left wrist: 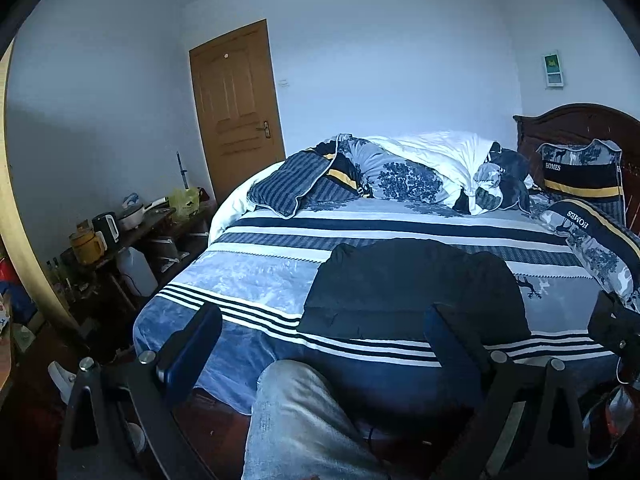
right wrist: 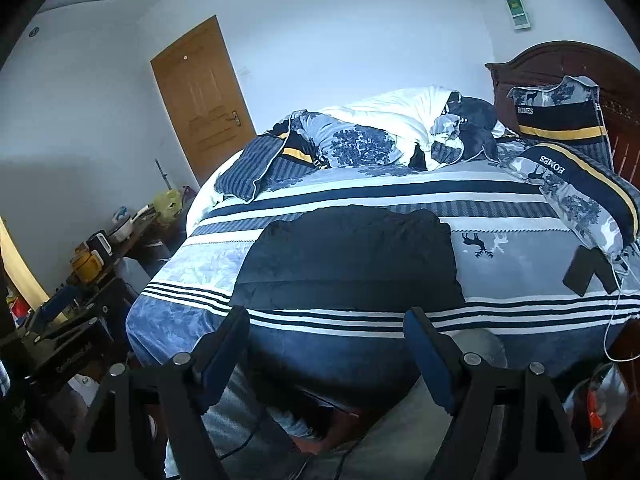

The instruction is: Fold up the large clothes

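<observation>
A large black garment lies folded flat in a rough rectangle on the blue striped bed cover, near the bed's front edge. It also shows in the right wrist view. My left gripper is open and empty, held off the front edge of the bed, short of the garment. My right gripper is open and empty too, just before the garment's near edge. The right gripper's body shows at the right edge of the left wrist view.
A bunched duvet and pillows lie at the back and right by the wooden headboard. A black phone with a cable lies on the bed at right. A cluttered side table stands left. The person's jeans-clad leg is below.
</observation>
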